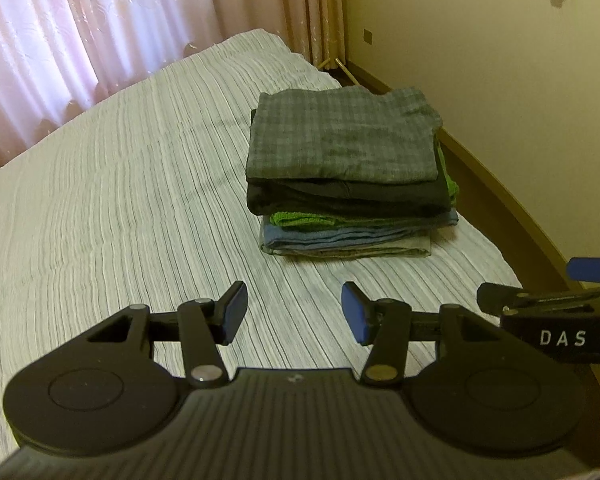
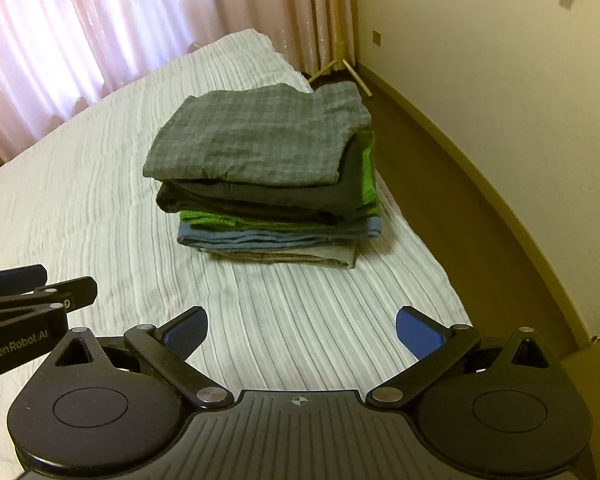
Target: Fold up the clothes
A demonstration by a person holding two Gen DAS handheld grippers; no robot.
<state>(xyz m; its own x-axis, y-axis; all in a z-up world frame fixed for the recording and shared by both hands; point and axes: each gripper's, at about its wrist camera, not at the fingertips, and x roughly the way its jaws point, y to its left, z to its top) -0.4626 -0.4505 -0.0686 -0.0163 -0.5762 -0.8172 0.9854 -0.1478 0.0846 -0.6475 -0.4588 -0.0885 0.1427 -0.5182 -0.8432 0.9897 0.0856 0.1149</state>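
Note:
A stack of folded clothes (image 1: 346,176) sits on the bed near its right edge, with a grey checked garment (image 1: 340,136) on top and dark, green, blue and pale layers below. It also shows in the right wrist view (image 2: 266,184). My left gripper (image 1: 294,312) is open and empty, held above the bedspread short of the stack. My right gripper (image 2: 302,334) is open and empty, also short of the stack. Each gripper shows at the edge of the other's view: the right one (image 1: 556,300) and the left one (image 2: 36,288).
The bed has a white ribbed bedspread (image 1: 120,200). Pink curtains (image 1: 100,20) hang behind it. A brown floor (image 2: 440,184) and a cream wall (image 2: 500,60) run along the bed's right side. A wooden stand's legs (image 2: 340,66) rest by the curtain.

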